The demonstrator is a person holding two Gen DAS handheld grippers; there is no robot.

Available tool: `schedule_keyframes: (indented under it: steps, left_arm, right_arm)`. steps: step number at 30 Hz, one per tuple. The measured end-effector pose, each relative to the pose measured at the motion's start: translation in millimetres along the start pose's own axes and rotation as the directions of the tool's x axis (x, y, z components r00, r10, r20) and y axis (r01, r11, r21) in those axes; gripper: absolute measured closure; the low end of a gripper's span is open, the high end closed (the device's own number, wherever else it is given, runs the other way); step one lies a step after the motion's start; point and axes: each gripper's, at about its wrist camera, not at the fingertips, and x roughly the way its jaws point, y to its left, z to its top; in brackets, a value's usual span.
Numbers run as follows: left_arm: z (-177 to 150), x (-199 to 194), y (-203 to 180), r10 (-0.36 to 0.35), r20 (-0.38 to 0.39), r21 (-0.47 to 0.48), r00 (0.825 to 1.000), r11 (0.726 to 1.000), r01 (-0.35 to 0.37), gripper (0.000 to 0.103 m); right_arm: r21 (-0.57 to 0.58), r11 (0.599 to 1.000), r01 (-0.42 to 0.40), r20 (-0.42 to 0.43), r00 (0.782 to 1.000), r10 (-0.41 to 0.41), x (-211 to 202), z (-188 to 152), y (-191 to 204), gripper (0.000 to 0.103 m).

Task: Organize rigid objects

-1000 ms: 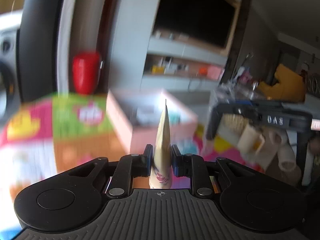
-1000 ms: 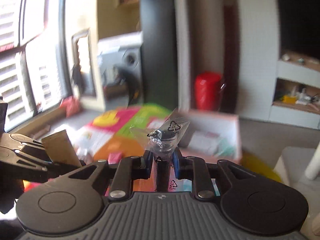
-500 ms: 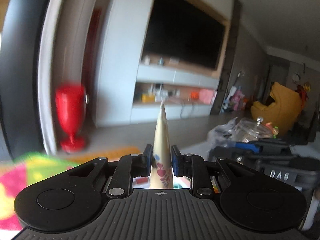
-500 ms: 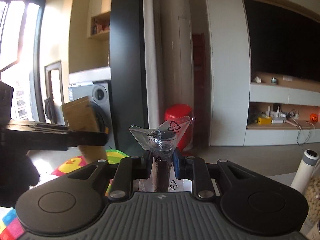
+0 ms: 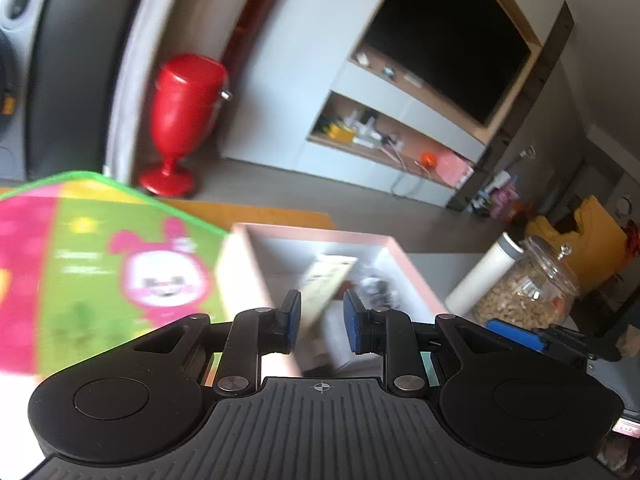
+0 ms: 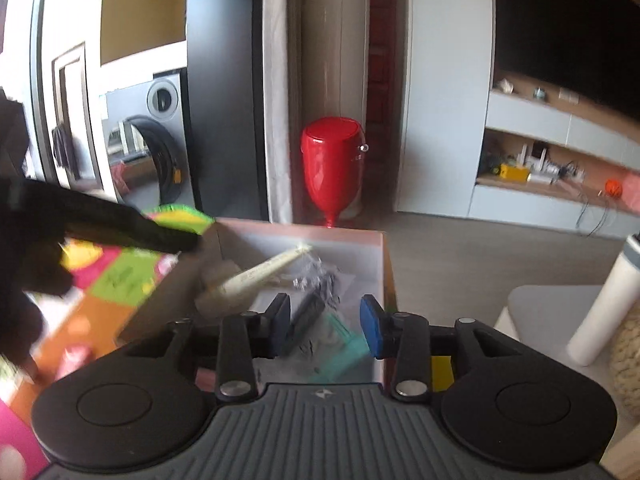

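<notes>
both wrist views share pink box (image 5: pixel 416 276).

A colourful children's play mat (image 5: pixel 100 264), with green, pink and orange panels and a pink cartoon figure, fills the left of both views. An open pink-rimmed rectangular box (image 5: pixel 416 276) rests on the mat at centre frame. At the right, a pale grey worktop (image 5: pixel 444 260) carries a white cylindrical bottle (image 5: pixel 484 276) and a lidded glass jar of nuts (image 5: pixel 532 288), standing just beside each other.
</notes>
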Motion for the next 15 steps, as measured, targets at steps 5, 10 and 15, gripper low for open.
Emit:
schedule_keyframes:
  steps: [5, 10, 15]
  left_arm:
    - [-28, -68, 44, 0.107, 0.053, -0.077, 0.993, 0.992, -0.103, 0.077]
    - [-71, -115, 90, 0.172, -0.002, -0.148, 0.985, 0.974, -0.171, 0.077]
    - [-105, -144, 101, 0.132, -0.011, -0.157, 0.991, 0.979, -0.132, 0.077]
  right_arm:
    - [-0.102, 0.994, -0.033, 0.034, 0.999, 0.037, -21, -16, 25, 0.052]
    - [-0.217, 0.961, -0.171, -0.006, 0.985, 0.174, -45, -36, 61, 0.047]
    - [-0.326, 0.913, -0.245, -0.055, 0.969, 0.240, -54, -46, 106, 0.047]
